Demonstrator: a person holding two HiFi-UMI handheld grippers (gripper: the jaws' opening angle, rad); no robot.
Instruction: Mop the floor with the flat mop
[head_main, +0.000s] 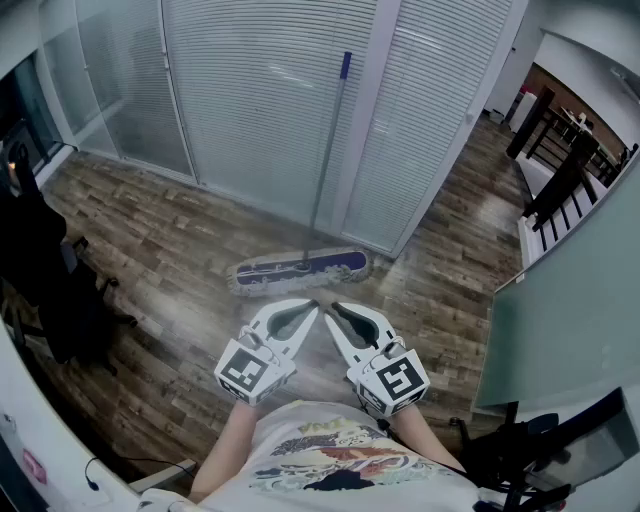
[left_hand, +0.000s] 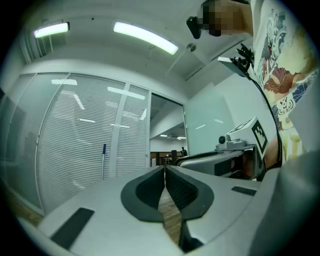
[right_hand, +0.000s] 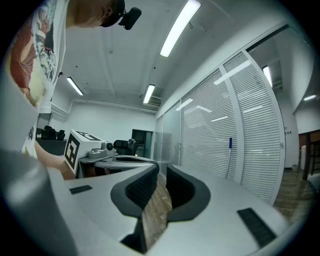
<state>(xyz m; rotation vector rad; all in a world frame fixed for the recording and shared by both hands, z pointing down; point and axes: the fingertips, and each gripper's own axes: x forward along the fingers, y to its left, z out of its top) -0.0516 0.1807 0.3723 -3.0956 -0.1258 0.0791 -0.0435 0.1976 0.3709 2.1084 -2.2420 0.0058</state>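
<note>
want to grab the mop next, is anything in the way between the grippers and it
Nothing visible is in the way. Only bare wood floor lies between the left gripper and right gripper, both shut and empty, and the mop leaning on the blinds ahead.

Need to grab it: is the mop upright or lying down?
Upright: the mop handle stands against the partition, mop head flat on the floor.

Mop pad's hiding
From both gripper views only the flat mop (left_hand: 104, 162) pole's top shows; its pad's blocked.
</note>
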